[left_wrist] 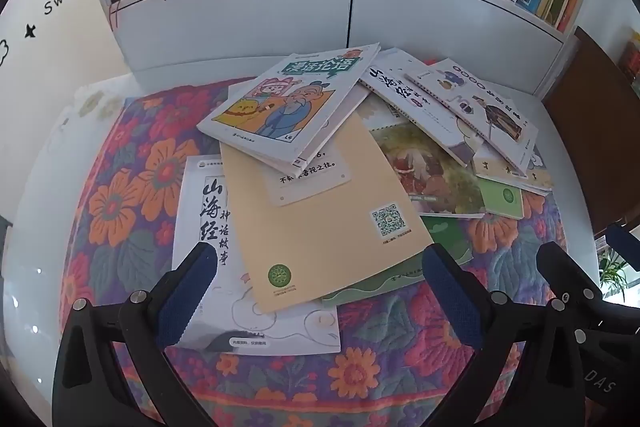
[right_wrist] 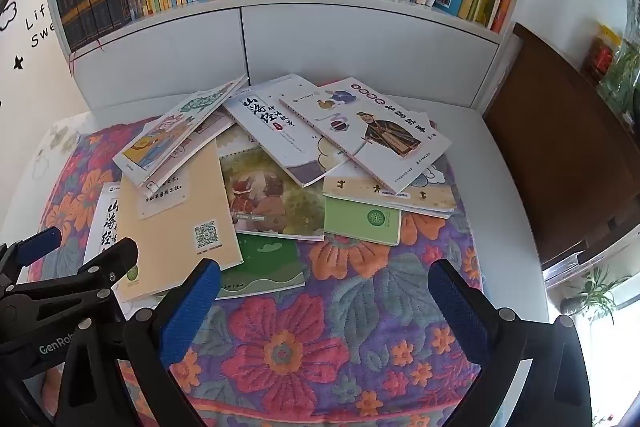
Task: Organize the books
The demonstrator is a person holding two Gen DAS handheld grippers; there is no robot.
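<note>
I hold both jaws released above the scattered books [left_wrist: 320, 155] on the floral cloth [right_wrist: 304, 339] — the tan book [left_wrist: 320, 227], long axis running away, lies nearest my left gripper [left_wrist: 320, 303].

Books: loose overlapping pile, all flat, closed | landmark: tan book [left_wrist: 320, 211], back cover up, QR code | cartoon-cover book [left_wrist: 288, 103] overlaps its far edge, tilted | white calligraphy book [left_wrist: 200, 227] under its left side | green book [right_wrist: 264, 267] under its right, near corner | spiral-bound book [right_wrist: 368, 131] far right, topmost.
</note>
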